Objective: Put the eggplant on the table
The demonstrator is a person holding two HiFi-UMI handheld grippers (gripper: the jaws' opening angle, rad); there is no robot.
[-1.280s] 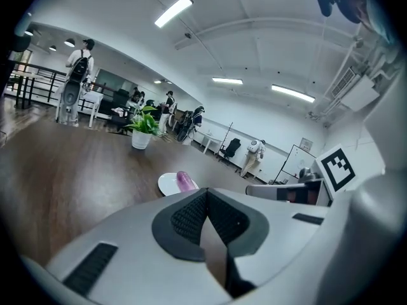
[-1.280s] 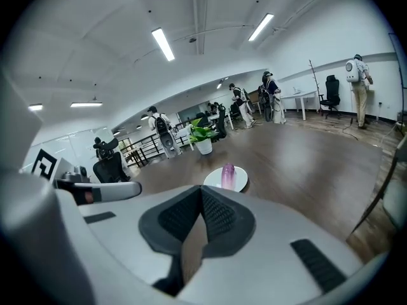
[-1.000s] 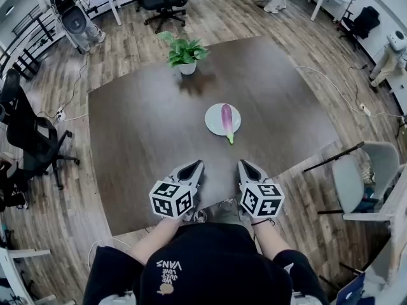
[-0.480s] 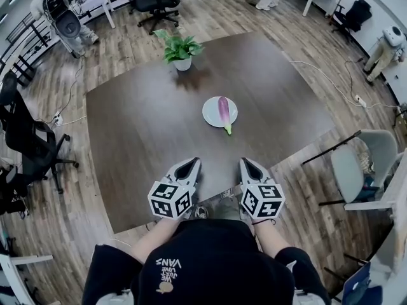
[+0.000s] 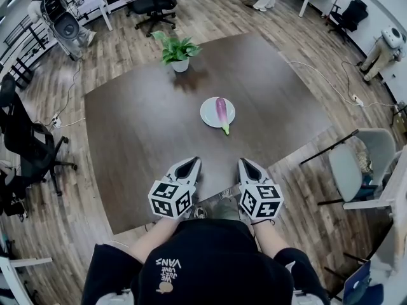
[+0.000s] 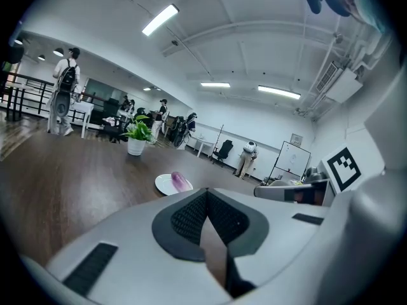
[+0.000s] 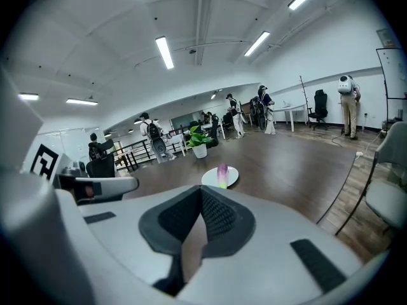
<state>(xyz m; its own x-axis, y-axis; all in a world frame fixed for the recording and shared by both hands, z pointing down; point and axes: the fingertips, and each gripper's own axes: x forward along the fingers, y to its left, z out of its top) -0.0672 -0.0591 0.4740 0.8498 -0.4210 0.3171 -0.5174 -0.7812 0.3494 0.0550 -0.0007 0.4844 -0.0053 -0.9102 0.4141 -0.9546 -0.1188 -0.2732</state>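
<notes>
Purple glossy eggplant (image 5: pixel 220 110) lies on a round white plate (image 5: pixel 207 114); left gripper (image 5: pixel 190 164) and right gripper (image 5: pixel 245 164) clenched, empty

Purple eggplant (image 5: pixel 220 110), green at its six o'clock end, on a white plate (image 5: pixel 207 113); the table (image 5: pixel 140 135) is dark brown, faintly grained. At eleven o'clock, a green-leaved plant (image 5: pixel 177 46) (white pot). Left gripper (image 5: pixel 190 162) and right gripper (image 5: pixel 245 162) are pale grey with black pads, their cubes carrying black-and-white square markers. The floor (image 5: pixel 299 183) is mid-brown planks.
</notes>
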